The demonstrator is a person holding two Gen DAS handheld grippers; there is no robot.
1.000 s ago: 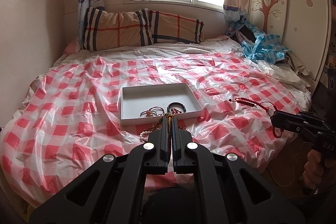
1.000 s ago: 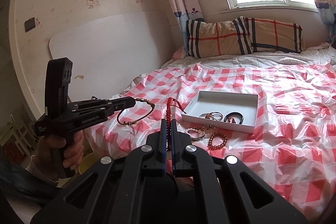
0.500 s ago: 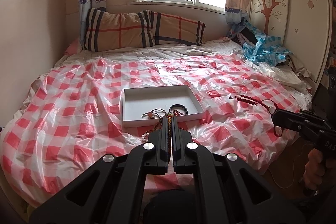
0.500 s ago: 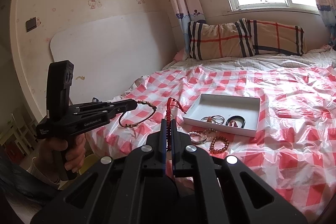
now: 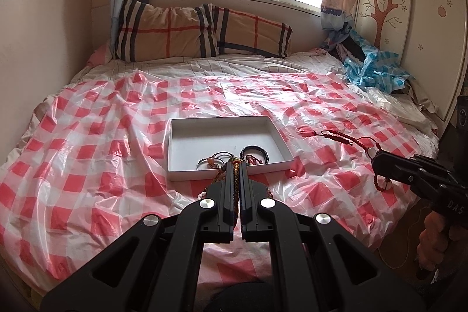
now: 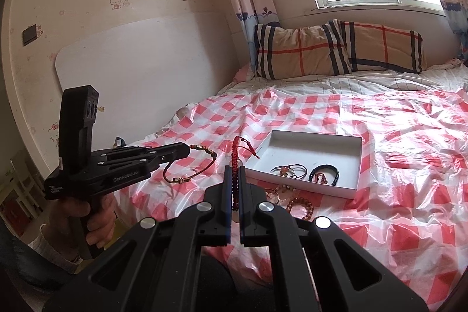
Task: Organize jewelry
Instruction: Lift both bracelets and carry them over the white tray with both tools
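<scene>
A white shallow box lies on the red-checked plastic sheet, also in the right wrist view. It holds thin bangles and a black bracelet. My left gripper is shut on a red cord bracelet with gold beads, held in the air in front of the box. My right gripper is shut on a red beaded bracelet, held to the right of the box. Beaded bracelets lie on the sheet in front of the box.
Two plaid pillows lean at the head of the bed under the window. A blue crumpled bag sits at the far right by the wardrobe. A white board leans against the left wall.
Both grippers have drawn slightly back and up from the bed with their bracelets still held; the box looks a little farther off.
</scene>
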